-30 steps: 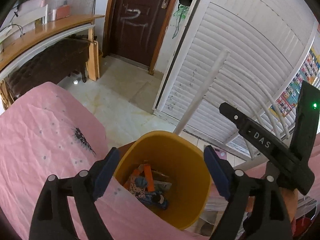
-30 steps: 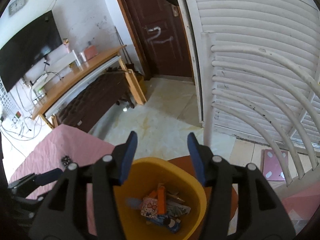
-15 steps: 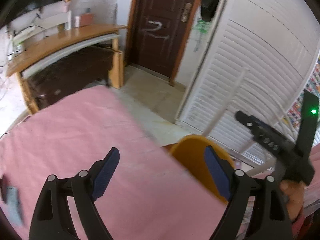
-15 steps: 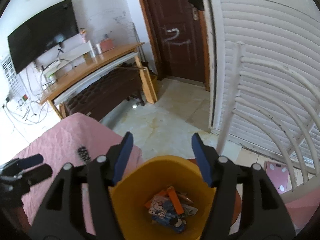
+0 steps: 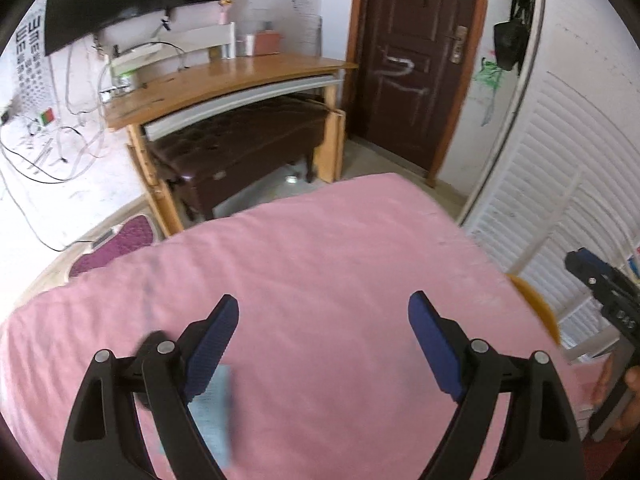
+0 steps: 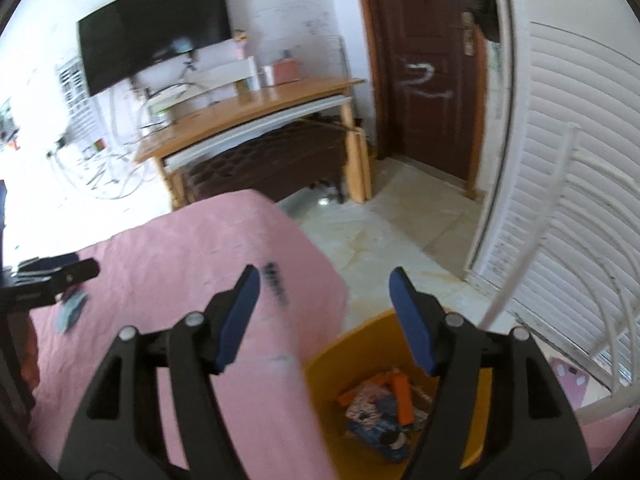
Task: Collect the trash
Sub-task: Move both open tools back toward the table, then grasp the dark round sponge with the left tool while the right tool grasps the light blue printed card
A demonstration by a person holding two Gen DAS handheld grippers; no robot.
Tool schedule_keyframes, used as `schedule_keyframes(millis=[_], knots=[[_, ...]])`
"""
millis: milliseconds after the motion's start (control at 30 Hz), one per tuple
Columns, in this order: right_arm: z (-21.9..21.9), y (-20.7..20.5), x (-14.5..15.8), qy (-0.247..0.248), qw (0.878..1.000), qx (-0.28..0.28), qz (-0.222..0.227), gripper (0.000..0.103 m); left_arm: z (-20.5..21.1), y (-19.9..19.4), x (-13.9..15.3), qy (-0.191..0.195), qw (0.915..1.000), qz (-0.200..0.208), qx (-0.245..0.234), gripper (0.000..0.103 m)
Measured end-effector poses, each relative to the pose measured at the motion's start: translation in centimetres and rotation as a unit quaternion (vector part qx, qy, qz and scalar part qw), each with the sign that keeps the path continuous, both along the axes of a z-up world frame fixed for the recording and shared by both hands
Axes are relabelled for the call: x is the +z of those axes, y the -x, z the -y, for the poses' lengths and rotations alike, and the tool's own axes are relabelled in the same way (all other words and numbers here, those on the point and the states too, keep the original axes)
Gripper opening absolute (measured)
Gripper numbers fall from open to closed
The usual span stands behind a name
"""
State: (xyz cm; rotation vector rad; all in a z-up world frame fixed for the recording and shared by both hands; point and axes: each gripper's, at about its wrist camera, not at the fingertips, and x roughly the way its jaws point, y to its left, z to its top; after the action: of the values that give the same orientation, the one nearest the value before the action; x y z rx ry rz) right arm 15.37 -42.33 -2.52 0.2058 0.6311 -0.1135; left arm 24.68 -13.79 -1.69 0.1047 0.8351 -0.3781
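Note:
A yellow bin (image 6: 360,360) stands beside the bed and holds several wrappers (image 6: 384,404); only its rim (image 5: 536,308) shows in the left wrist view. A pale blue wrapper (image 5: 212,412) lies on the pink sheet (image 5: 320,248), partly under my left gripper's left finger, and it shows again as the same wrapper (image 6: 72,312) in the right wrist view. Something dark (image 5: 148,344) lies behind that finger, blurred. My left gripper (image 5: 323,302) is open over the sheet with nothing between its pads. My right gripper (image 6: 325,274) is open above the bed's corner and the bin, holding nothing.
A wooden desk (image 5: 224,76) with a dark bench (image 5: 240,148) under it stands past the bed's foot. A brown door (image 5: 416,64) and white louvred panels (image 5: 560,168) are to the right. A white chair frame (image 6: 580,280) is by the bin. A black print (image 6: 276,280) marks the sheet.
My left gripper has swung away from the bin and out over the bed to the pale blue wrapper. My right gripper has opened wider and shifted left, so the bin sits lower right.

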Motion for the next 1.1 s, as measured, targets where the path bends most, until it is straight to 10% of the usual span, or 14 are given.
schedule_keyframes(millis=[633,933,1100], knots=[[-8.9,-0.1,0.6,0.001,0.991,0.136,0.0,0.078,-8.7,-3.1,-2.7,0.001,0.9944,-0.058,0.089,0.082],[-12.3,-0.9,0.5,-0.003,0.983,0.183,-0.011,0.078,-10.7,-2.9,-3.7,-0.008,0.991,-0.072,0.112,0.019],[-16.0,-1.7,0.5,0.004,0.975,0.221,-0.018,0.078,-12.6,-2.5,-3.8,0.008,0.9899,-0.07,0.123,0.011]])
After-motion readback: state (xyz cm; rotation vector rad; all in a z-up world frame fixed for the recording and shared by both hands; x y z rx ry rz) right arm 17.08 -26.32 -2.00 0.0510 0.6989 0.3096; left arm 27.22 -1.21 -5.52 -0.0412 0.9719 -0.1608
